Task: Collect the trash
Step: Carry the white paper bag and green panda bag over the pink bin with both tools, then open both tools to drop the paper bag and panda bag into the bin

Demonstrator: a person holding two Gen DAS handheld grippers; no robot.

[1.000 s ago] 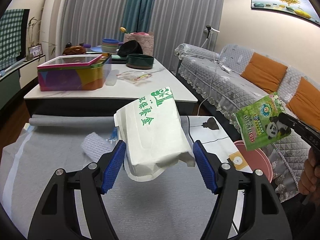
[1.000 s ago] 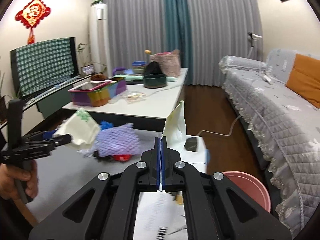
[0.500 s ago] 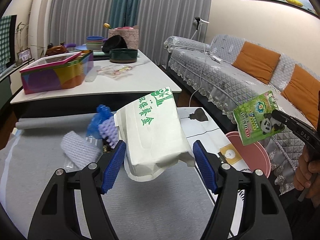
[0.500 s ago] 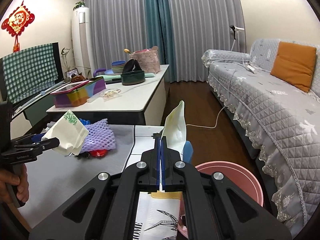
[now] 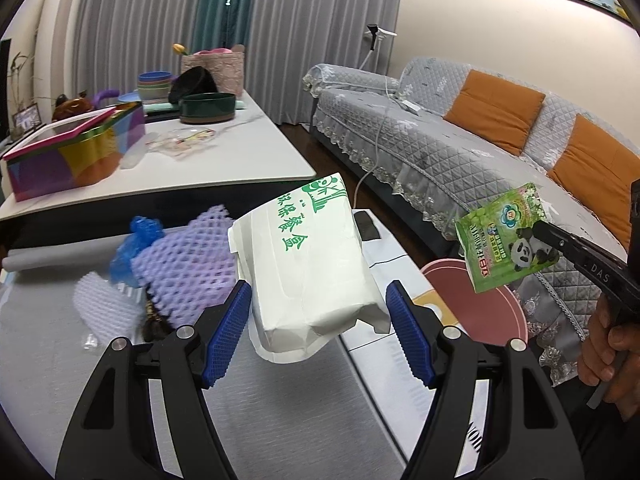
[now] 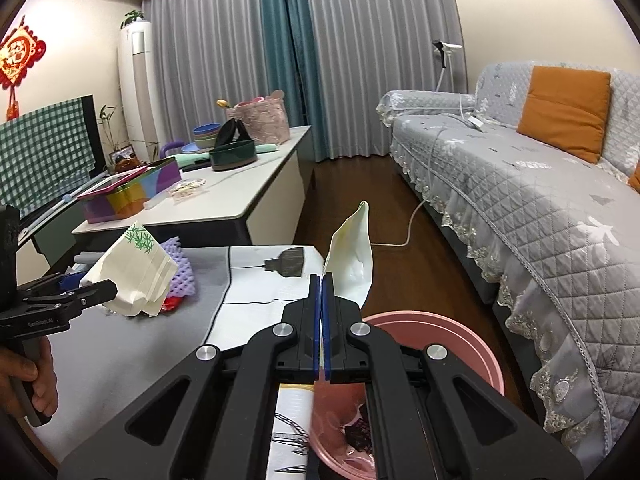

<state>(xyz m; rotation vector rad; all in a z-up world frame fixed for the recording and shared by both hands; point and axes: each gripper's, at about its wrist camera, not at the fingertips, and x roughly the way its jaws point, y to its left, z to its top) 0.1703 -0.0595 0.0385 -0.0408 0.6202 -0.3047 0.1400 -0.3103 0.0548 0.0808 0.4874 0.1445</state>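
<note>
Left gripper (image 5: 318, 322) clamps white paper meal box (image 5: 310, 268); right gripper (image 6: 322, 280) pinches green panda sachet (image 5: 506, 236) above pink plastic bin (image 6: 468, 344), some trash already inside. Purple foam netting (image 5: 186, 260) left at worktop's far edge.

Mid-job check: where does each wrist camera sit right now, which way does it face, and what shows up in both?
Left wrist: behind the left tongs, facing the sofa; they grip a white paper box. The right tongs hold a green sachet.
Right wrist: behind the shut right tongs, facing the curtains and pinching the sachet above the pink bin; a hand holds the left tongs.
Shared: box, bin, purple foam net.
</note>
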